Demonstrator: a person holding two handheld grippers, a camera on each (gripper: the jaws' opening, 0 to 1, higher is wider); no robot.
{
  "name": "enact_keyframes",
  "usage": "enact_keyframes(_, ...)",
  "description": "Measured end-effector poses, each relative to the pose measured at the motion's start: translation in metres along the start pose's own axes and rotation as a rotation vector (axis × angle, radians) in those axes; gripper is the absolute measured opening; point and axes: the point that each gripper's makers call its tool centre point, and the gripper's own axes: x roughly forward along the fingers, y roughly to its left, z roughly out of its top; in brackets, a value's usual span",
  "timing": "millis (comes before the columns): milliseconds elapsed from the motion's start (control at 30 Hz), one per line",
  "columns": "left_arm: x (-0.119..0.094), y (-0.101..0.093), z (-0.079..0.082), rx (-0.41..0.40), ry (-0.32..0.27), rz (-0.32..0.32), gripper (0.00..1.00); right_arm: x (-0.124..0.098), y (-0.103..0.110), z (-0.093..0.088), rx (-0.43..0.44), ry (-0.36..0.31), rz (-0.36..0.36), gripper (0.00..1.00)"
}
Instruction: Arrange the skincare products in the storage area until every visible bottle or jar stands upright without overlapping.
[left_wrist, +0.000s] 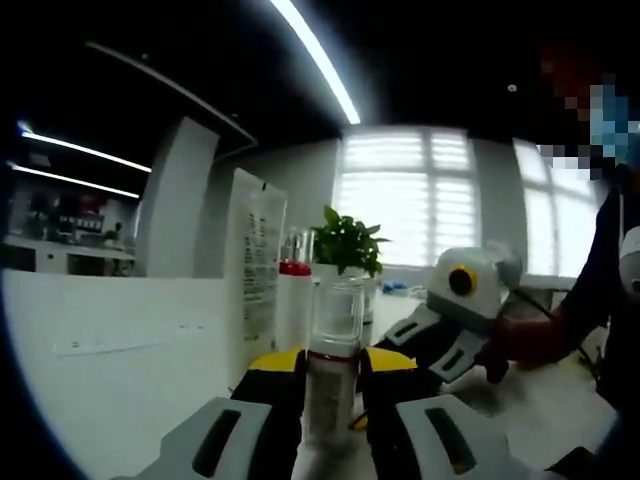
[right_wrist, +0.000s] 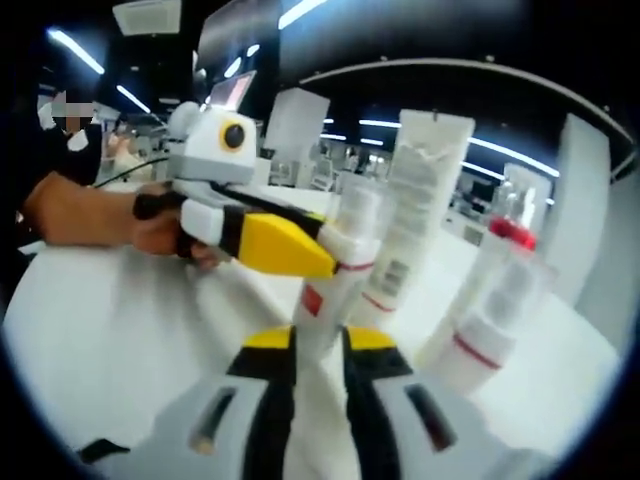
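Claws (left_wrist: 330, 400) (right_wrist: 320, 350) both clamp one clear-capped bottle (left_wrist: 333, 345) on white table (left_wrist: 120, 400) in strip-lit office.

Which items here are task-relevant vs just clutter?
Job:
clear-capped bottle between the left gripper jaws
white tube
red-topped bottle
right gripper

Lying about:
potted plant
white table
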Motion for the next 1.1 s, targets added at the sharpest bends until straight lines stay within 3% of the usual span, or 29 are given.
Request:
enact_keyframes(700,-0.0035,-0.0015,0.0054,0.015,-0.013,0.001,0.22,-0.0023,0.0006,0.0018,-0.024,0.007,-0.006,0.15)
enact_keyframes(1100,-0.0088,-0.0012,0.0043,0.051,0.01,0.028,0.28,-0.0084,0.0028,0.0012,-0.027,0.016,0.0,0.15)
